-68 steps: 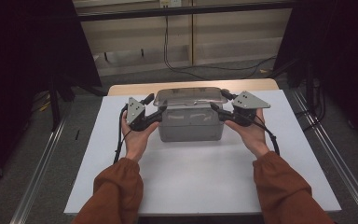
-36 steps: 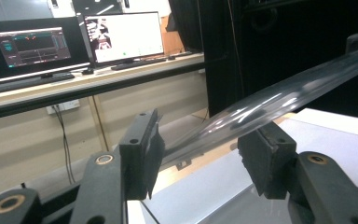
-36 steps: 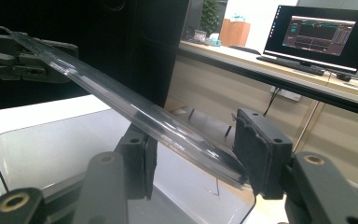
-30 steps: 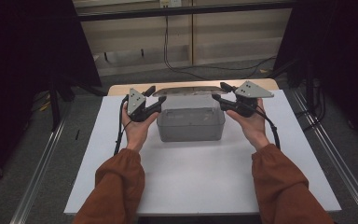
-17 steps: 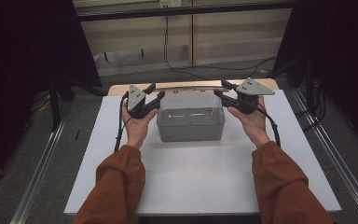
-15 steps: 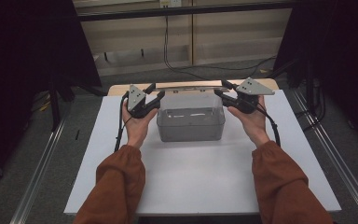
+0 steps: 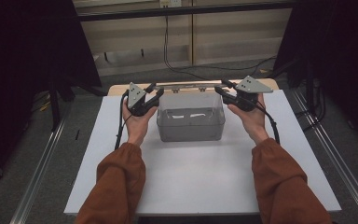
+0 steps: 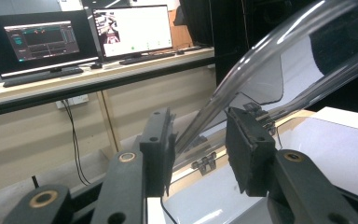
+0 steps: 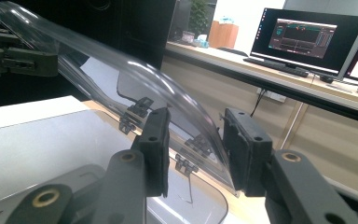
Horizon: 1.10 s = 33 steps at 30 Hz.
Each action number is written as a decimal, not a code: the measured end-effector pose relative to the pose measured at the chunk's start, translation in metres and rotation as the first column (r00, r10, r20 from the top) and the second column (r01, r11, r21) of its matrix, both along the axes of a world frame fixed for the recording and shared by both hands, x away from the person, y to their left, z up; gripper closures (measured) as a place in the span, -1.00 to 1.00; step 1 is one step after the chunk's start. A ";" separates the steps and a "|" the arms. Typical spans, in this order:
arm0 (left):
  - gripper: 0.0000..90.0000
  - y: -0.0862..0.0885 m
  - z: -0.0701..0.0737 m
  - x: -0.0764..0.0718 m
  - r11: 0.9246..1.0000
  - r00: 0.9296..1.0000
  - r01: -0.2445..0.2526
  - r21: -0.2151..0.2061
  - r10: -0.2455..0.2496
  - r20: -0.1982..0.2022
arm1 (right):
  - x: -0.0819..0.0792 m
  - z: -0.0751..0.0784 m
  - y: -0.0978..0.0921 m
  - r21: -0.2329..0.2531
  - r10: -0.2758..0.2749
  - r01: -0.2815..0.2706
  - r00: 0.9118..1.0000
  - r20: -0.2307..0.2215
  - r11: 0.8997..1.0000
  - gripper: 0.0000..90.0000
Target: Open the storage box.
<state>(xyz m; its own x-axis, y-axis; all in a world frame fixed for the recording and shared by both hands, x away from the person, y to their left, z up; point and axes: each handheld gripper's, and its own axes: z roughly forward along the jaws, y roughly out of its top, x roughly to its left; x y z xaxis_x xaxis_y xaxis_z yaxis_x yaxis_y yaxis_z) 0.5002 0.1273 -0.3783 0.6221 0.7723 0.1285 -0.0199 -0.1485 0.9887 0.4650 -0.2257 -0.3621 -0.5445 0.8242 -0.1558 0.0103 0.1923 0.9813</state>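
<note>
Overhead, a clear hinged lid (image 7: pixel 186 87) is being held raised above its box (image 7: pixel 190 122), its edge lying between both grippers' parted fingers (image 8: pixel 157 151).

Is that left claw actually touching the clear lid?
Cannot tell. In the left gripper view the clear lid edge runs between the left gripper jaws, close to one, but no contact or gap shows plainly.

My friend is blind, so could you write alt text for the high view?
A person's two hand-held grippers, left and right, hold the clear hinged lid raised behind an open transparent box on a white table.
</note>
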 end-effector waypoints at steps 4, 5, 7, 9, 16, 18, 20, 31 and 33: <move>0.38 0.000 0.000 0.001 1.000 1.000 -0.001 -0.002 0.001 -0.005 | 0.004 -0.002 0.000 0.006 0.006 -0.006 1.000 0.003 1.000 0.33; 0.39 0.000 0.000 0.002 1.000 1.000 -0.003 -0.001 0.003 -0.005 | 0.005 -0.003 0.000 0.008 0.005 -0.005 1.000 0.001 1.000 0.33; 0.39 -0.001 0.001 0.003 1.000 1.000 -0.007 -0.001 0.007 -0.006 | 0.007 -0.005 -0.001 0.010 0.003 -0.003 1.000 -0.001 1.000 0.32; 0.40 -0.001 0.002 0.004 1.000 1.000 -0.007 -0.003 0.007 -0.001 | 0.009 -0.007 -0.002 0.009 -0.001 0.001 1.000 -0.005 1.000 0.31; 0.41 -0.002 0.004 0.007 1.000 1.000 -0.009 -0.005 0.009 -0.004 | 0.018 -0.005 -0.002 -0.007 -0.008 0.008 1.000 -0.018 1.000 0.26; 0.41 -0.002 0.004 0.007 1.000 1.000 -0.009 -0.007 0.009 -0.004 | 0.019 -0.005 -0.001 -0.003 -0.013 0.013 1.000 -0.016 1.000 0.25; 0.41 -0.002 0.004 0.008 1.000 1.000 -0.009 -0.006 0.009 -0.004 | 0.022 -0.007 -0.001 -0.002 -0.017 0.017 1.000 -0.017 1.000 0.24; 0.42 -0.003 0.007 0.012 1.000 1.000 -0.019 -0.009 0.019 -0.005 | 0.032 -0.017 -0.007 0.006 -0.033 0.033 0.998 -0.051 0.999 0.28; 0.43 -0.004 0.007 0.013 1.000 1.000 -0.021 -0.013 0.021 -0.004 | 0.034 -0.018 -0.007 0.008 -0.036 0.037 0.998 -0.059 0.999 0.29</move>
<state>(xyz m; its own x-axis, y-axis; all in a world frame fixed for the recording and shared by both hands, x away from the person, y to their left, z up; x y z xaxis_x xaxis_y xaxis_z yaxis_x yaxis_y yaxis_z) 0.5129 0.1238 -0.3711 0.6062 0.7868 0.1157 -0.0126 -0.1360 0.9906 0.4991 -0.2327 -0.3806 -0.5221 0.8449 -0.1164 0.0750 0.1814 0.9805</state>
